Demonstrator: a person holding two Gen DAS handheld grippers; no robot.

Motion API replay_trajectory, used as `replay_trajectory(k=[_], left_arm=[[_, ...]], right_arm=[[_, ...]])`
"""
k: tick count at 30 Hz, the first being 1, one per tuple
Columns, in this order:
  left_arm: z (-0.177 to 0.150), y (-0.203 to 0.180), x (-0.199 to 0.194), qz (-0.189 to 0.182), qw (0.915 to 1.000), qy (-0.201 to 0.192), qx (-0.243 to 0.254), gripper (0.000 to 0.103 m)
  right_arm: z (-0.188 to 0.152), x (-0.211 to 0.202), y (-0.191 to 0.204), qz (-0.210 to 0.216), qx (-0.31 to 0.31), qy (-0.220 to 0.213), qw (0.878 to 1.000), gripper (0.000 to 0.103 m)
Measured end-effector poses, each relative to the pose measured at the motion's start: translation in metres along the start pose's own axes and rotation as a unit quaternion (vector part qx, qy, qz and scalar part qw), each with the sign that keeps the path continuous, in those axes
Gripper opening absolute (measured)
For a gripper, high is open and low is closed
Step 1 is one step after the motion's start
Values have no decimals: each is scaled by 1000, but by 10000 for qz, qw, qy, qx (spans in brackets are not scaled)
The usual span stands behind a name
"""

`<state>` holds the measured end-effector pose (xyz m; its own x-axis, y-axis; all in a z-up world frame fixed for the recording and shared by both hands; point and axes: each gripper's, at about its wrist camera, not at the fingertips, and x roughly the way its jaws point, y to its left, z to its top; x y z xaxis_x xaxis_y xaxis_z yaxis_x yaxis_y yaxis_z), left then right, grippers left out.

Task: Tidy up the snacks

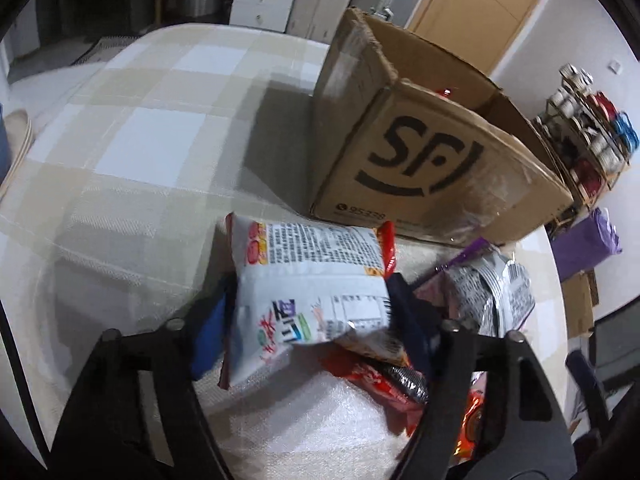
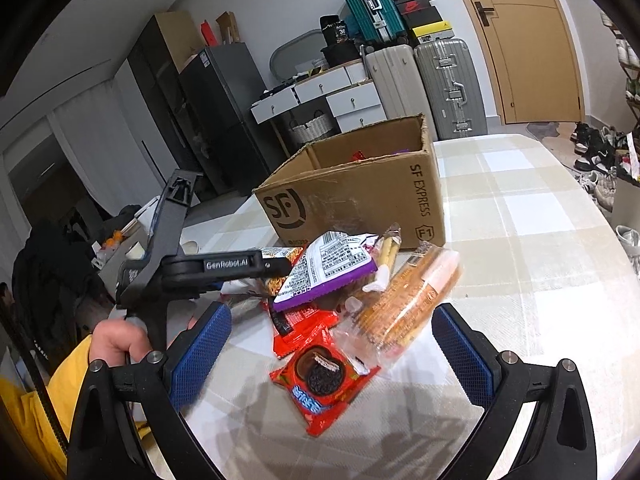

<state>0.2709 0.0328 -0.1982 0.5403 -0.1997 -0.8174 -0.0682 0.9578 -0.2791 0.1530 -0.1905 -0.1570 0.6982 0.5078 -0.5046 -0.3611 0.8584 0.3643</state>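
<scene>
The left tongs [image 1: 312, 312] pinch a white snack packet [image 1: 308, 288] just short of the cardboard box [image 1: 404, 160] ahead; the right tongs [image 2: 332, 344] hover spread above the pile; that slick packet may slip.

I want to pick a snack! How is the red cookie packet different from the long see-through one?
The red cookie packet is squarish and opaque, with a cookie pictured; the long see-through packet is slim and shows orange-brown snacks inside. Both lie on the checked tablecloth, outside the cardboard box.
</scene>
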Motion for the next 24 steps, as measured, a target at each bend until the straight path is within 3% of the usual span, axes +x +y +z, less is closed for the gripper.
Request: replay_trajectory(k=[5,13,24], left_arm=[[-11,-2,-10,1,9996,-145,261,58],[-25,22,-32,-17,9995,-267,179,57],[-64,46,-69,-214,9994,-269,39,57]], right_arm=[[7,9,7,-36,-131,128,9998,102],[34,34,14,-275,-346,384,9983,102],[53,103,27,-543,-870,960,9901,102]])
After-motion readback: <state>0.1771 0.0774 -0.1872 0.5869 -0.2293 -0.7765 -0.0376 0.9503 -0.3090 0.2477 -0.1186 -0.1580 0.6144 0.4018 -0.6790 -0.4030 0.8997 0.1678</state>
